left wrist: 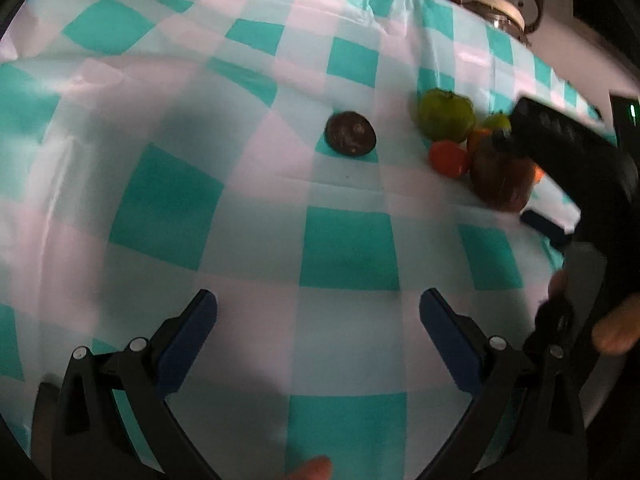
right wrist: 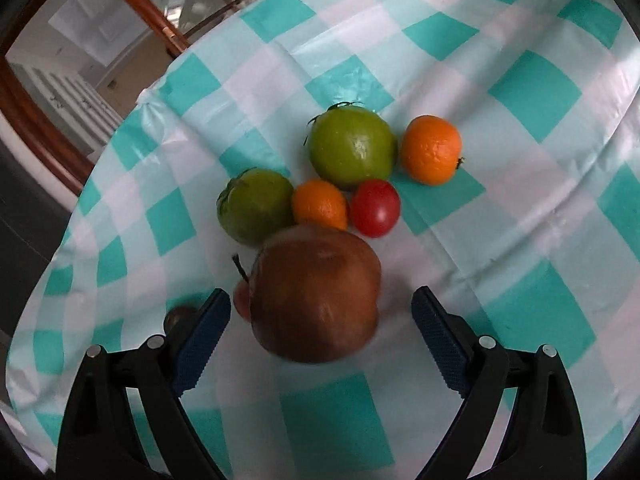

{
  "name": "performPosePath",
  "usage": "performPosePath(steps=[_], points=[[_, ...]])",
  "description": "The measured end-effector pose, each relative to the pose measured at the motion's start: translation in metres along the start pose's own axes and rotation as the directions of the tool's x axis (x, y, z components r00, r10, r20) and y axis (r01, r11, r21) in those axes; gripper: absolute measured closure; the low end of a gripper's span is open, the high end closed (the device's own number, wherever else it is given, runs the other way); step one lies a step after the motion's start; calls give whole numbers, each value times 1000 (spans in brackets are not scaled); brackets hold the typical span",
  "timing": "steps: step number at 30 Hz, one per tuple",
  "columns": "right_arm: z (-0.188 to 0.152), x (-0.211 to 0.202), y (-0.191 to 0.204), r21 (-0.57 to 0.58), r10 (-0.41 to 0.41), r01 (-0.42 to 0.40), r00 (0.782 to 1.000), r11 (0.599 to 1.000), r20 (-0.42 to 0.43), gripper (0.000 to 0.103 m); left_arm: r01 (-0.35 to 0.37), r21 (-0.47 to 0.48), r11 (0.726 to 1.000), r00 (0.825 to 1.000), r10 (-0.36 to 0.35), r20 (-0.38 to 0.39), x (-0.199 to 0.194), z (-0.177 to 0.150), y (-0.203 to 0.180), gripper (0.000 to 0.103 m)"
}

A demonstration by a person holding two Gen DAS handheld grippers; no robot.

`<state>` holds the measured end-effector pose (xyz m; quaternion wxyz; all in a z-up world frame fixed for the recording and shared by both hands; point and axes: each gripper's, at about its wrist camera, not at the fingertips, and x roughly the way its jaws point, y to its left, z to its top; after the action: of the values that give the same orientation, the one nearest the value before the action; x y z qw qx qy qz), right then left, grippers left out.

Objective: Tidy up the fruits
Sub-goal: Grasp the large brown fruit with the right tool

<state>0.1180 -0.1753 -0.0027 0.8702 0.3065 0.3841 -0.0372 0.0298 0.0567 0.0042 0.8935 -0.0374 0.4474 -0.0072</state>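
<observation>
A cluster of fruit lies on the checked tablecloth (right wrist: 520, 92): a brown-red apple (right wrist: 314, 294), two green tomatoes (right wrist: 352, 146) (right wrist: 254, 206), two oranges (right wrist: 432, 148) (right wrist: 320, 204) and a red tomato (right wrist: 376, 208). My right gripper (right wrist: 320, 316) is open, its jaws standing apart on either side of the apple with gaps. A dark round fruit (left wrist: 350, 134) lies alone in the left wrist view, far ahead of my open, empty left gripper (left wrist: 318, 312). The right gripper (left wrist: 560, 148) shows there beside the cluster (left wrist: 446, 114).
The tablecloth's edge (right wrist: 152, 96) runs along the left of the right wrist view, with a wooden frame (right wrist: 136, 4) beyond it. A glass jar (left wrist: 502, 8) stands behind the table's far right. The dark fruit also peeks out behind the left finger (right wrist: 178, 316).
</observation>
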Motion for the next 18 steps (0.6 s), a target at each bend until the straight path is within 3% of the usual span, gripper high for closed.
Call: performPosePath(steps=[3,9,10,15,18], points=[[2,4,5,-5,-15,15,1000,1000,3,16,-45,59,997,999,46,-23,4,-2,-9,1],[1,4,5,-10,-41,41,999,999,11,36,-51,84,995,998,53,-29,3,-6,-13,1],[1,4,4,-18,-23,23,1000,1000,4,46,-49,87,995,998,52,-29,3,-6,-13,1],[-3,-7,-4,-52,-8,8,1000,999,-9,46,-36,97,995,999,39,-30,1,-8,-12,1],[-12,-31,-27,-56,18,-19,1000,998,-11,46,17,98,995,1000,-15,-24,-3,-9,-11,1]])
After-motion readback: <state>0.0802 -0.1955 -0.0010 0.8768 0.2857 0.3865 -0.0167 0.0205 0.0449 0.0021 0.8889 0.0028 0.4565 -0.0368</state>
